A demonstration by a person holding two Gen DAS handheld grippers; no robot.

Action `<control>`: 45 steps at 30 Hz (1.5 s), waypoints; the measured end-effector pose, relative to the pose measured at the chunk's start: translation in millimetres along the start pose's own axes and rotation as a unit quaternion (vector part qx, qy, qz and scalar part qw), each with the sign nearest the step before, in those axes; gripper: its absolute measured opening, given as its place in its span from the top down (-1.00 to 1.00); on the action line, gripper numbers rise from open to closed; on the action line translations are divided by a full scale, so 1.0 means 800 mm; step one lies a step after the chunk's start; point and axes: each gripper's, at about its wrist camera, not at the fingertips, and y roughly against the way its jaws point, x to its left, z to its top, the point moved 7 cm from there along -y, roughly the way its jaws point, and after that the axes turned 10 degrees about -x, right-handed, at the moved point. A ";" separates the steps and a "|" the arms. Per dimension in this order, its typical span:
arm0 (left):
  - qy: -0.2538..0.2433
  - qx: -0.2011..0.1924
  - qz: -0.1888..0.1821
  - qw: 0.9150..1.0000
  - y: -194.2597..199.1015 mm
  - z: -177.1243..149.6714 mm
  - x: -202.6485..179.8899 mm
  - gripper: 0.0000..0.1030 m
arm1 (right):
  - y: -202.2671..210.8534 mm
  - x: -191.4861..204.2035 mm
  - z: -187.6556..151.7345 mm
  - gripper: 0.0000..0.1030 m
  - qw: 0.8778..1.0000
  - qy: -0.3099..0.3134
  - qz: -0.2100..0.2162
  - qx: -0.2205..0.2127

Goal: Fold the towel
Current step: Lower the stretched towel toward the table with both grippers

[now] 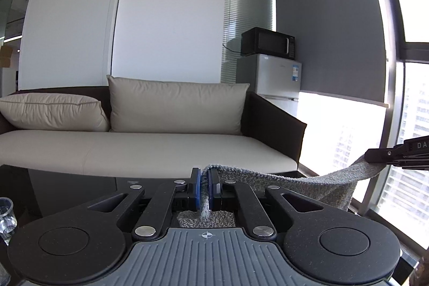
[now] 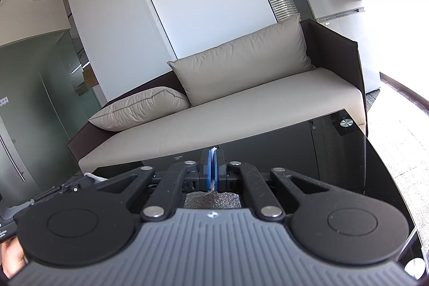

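Each camera sits on its own tool, looks forward over the tabletop (image 2: 348,152), and sees the same sofa (image 1: 150,149).

Grey knitted towel (image 1: 308,182) hangs stretched, sagging, held by two edges.

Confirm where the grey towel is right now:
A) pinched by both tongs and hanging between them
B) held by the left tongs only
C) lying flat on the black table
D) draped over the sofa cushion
A: the left tongs pinch the towel, which sags across to the right tongs; their own view also shows towel between their pads.
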 end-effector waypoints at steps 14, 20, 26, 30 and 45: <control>-0.004 -0.037 0.021 0.999 0.060 0.080 -0.016 0.90 | 0.070 0.055 0.066 0.96 0.998 0.031 0.031 -0.047; -0.010 -0.043 0.028 0.999 0.093 0.100 -0.021 0.90 | 0.100 0.069 0.079 0.96 0.997 0.043 0.037 -0.049; -0.011 -0.039 0.033 0.999 0.119 0.091 -0.028 0.90 | 0.133 0.080 0.070 0.97 0.997 0.056 0.043 -0.039; -0.017 -0.038 0.035 0.999 0.130 0.086 -0.037 0.90 | 0.146 0.083 0.062 0.96 0.997 0.064 0.043 -0.031; -0.039 0.021 0.034 0.998 0.005 0.021 -0.036 0.90 | 0.038 0.024 0.010 0.96 0.999 0.034 0.005 0.037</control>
